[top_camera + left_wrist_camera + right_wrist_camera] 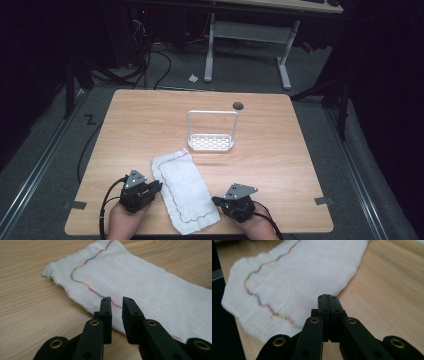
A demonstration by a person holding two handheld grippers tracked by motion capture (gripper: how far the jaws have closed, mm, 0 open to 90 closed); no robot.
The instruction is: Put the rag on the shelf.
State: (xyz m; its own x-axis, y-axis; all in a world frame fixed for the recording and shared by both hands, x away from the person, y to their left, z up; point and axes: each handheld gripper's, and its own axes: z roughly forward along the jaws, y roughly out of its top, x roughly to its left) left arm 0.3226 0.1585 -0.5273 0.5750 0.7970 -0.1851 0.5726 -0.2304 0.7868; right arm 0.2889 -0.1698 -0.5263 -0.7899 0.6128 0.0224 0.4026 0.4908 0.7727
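Cloth [184, 190]: a white rectangle with a wavy line of many-coloured stitching near its edge, lying flat on the wooden table [280, 150] close to the person's side, its long axis slanting from upper left to lower right in the high view. The left gripper [159, 185] sits just beside the cloth's left edge, held in a hand [125, 220]; in the left gripper view its jaws stand slightly apart with a narrow gap, tips low over the stitched border, though whether they touch the fabric is hard to tell. The right gripper [216, 201] is at the cloth's lower right edge, held by the other hand [257, 227]; in the right gripper view its jaws are pressed together with nothing between them, tips at the cloth's edge. Farther back on the table stands a white rack [212, 131] with an upright frame and a perforated base, well apart from the cloth. Behind it, a dark round hole [238, 105] lies in the tabletop.
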